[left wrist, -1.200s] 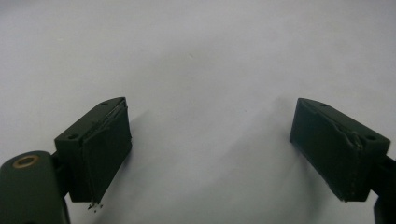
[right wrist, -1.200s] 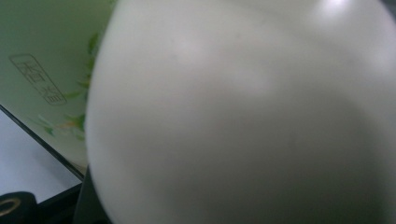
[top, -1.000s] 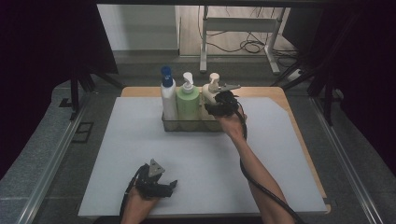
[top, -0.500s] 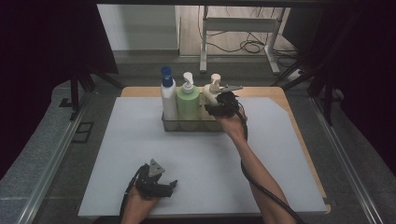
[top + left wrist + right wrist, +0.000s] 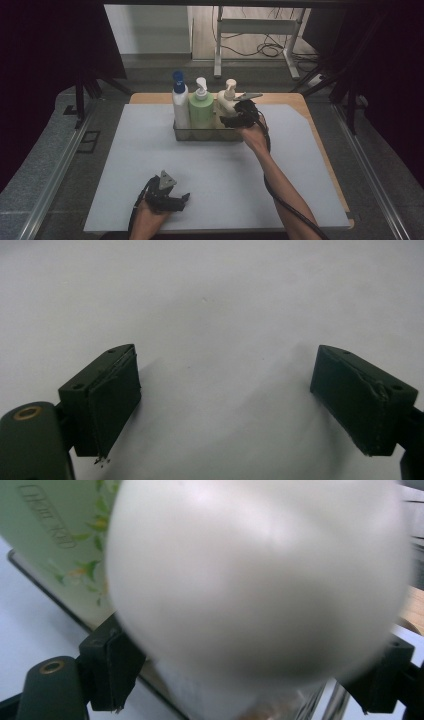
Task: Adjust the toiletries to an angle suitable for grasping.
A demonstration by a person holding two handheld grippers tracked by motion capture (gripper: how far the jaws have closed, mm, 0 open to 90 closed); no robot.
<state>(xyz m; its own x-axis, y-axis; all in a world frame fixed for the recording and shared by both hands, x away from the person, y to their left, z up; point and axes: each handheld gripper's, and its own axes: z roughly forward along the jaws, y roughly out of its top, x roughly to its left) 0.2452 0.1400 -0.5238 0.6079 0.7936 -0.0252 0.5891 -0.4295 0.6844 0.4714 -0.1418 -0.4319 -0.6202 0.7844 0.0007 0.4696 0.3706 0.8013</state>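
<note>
Fingers [image 5: 107, 672] of the right gripper [image 5: 235, 119] stand on either side of the cream bottle [image 5: 226, 107], whose blurred round body swells across the right gripper view. They have just been opening, the bottle between them; the pads sit at the bottle's flanks, and whether they press on it I cannot tell for sure, though a sliver of gap seems to show at the lower left pad. In the high view that gripper is a little right of centre, upper half of the frame, its hand reaching up from the lower right with a cable trailing along the forearm.

The cream bottle stands upright at the right end of a clear caddy [image 5: 200, 133], just beside a green bottle [image 5: 201, 107], which in turn stands beside a white bottle with a blue cap [image 5: 179, 102]. All three are pump bottles, in a row, in the caddy on the pale mat [image 5: 300, 165] that covers the wooden table [image 5: 295, 100].

Down at the lower left of the high view the left gripper [image 5: 167, 197] rests low over the mat, well apart from the caddy. Its two fingers [image 5: 107, 400] are spread wide with bare mat between them.
</note>
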